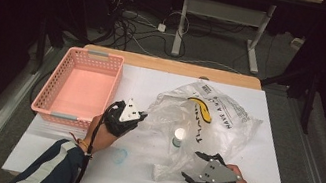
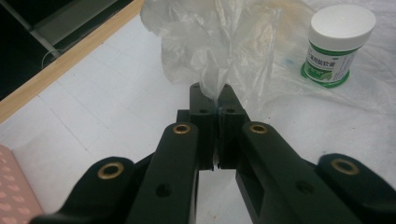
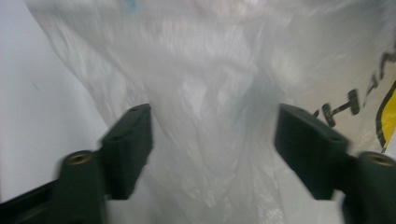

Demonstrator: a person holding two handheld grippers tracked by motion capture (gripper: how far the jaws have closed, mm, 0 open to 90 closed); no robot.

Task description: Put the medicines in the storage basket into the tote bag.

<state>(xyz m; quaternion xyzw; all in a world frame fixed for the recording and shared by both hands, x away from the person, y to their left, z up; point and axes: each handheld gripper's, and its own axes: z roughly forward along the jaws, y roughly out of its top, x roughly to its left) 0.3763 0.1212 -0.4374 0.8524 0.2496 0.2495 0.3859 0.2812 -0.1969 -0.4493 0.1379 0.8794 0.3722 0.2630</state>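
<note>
A clear plastic bag point(image 1: 220, 114) with black and yellow print lies crumpled on the white tabletop point(image 1: 265, 160). A small white-lidded jar with a green label point(image 1: 178, 136) stands inside it. My left gripper point(image 1: 144, 115) is at the bag's left edge. In the left gripper view, that gripper point(image 2: 213, 95) is shut on a fold of the bag point(image 2: 215, 37), with the jar point(image 2: 338, 44) beyond to the right. My right gripper point(image 1: 192, 166) is at the bag's near edge. In the blurred right gripper view, it point(image 3: 212, 140) stands open with bag film point(image 3: 205, 70) loose between the jaws.
An empty pink mesh basket point(image 1: 50, 84) sits at the table's left side, just beyond my left hand. A faint bluish mark point(image 1: 119, 155) lies on the tabletop near the left forearm. The wooden table edge point(image 1: 175, 67) runs along the far side.
</note>
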